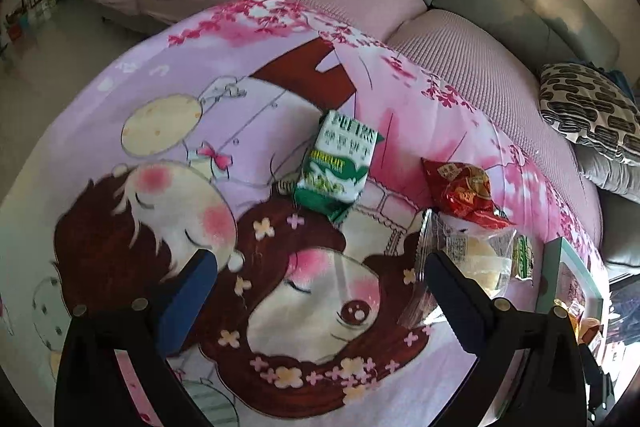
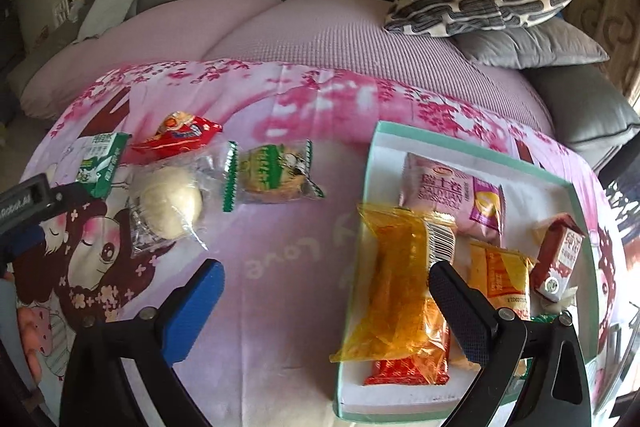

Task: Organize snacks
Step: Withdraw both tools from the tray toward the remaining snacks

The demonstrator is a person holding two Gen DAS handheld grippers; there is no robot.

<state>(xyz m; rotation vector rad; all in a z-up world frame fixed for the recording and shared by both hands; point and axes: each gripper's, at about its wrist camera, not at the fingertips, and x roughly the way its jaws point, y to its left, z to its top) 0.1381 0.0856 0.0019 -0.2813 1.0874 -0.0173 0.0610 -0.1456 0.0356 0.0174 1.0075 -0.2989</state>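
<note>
I judge sorting half done: my right gripper, wide open and empty, hangs over the near-left rim of the mint-edged white cardboard tray holding several packets. My left gripper, equally open and empty, faces the green-and-white biscuit packet lying ahead; next it must descend and close on it.

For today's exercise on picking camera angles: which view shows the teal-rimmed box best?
The right wrist view: the teal-rimmed box appears nearly whole there, with the snack packets inside it visible. The left wrist view catches only a sliver of its corner at the right edge, contents mostly cut off.
</note>
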